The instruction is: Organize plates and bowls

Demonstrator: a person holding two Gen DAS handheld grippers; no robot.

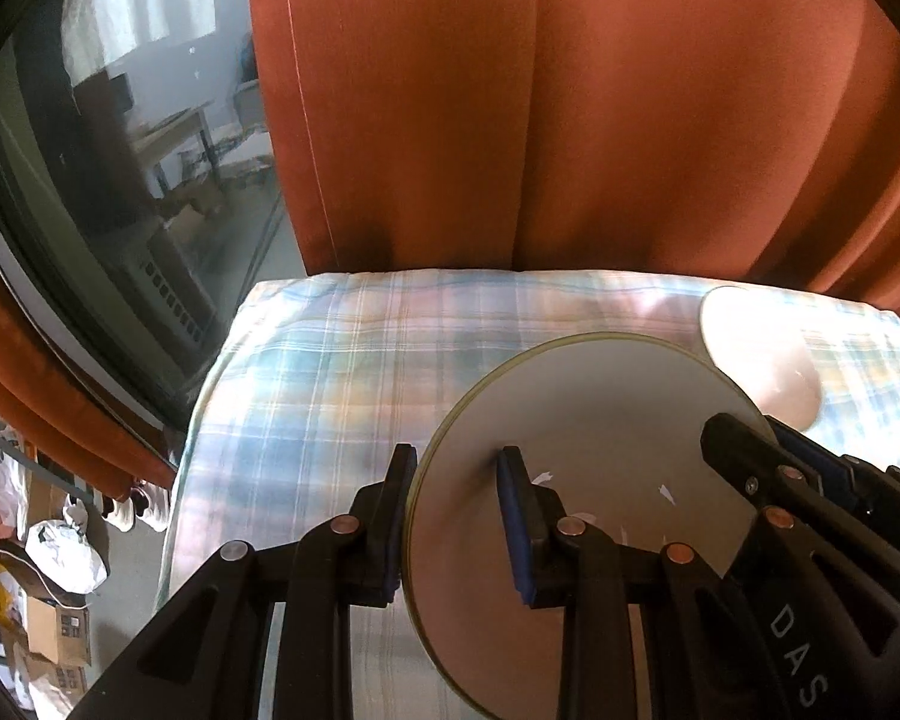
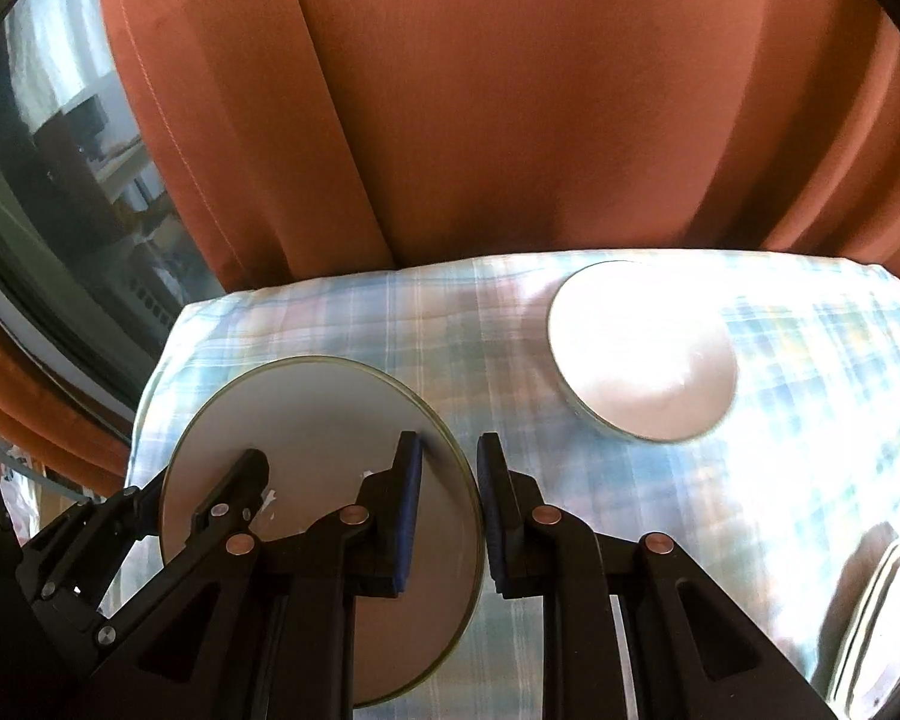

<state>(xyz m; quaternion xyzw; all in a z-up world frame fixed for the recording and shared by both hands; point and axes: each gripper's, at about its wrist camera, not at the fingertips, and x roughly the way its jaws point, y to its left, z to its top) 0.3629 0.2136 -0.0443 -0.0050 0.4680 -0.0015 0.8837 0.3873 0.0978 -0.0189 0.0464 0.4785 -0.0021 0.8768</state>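
A round grey plate [image 1: 600, 396] with a thin yellow-green rim hangs a little above the plaid cloth, held from both sides. My left gripper [image 1: 456, 474] is shut on its left rim, one blue pad under the edge and one on the plate's face. My right gripper [image 2: 450, 462] is shut on the right rim of the same plate [image 2: 306, 408]. Each view shows the other gripper on the far edge: the right one [image 1: 744, 450] and the left one [image 2: 252, 474]. A white bowl [image 2: 642, 348] rests on the cloth behind and to the right, also seen past the plate [image 1: 762, 354].
The plaid cloth [image 1: 330, 360] covers a table that ends at an orange curtain [image 1: 570, 120]. A dark window [image 1: 120, 150] is to the left, with boxes and bags [image 1: 48, 570] on the floor below. Another pale rimmed dish [image 2: 882, 600] lies at the near right.
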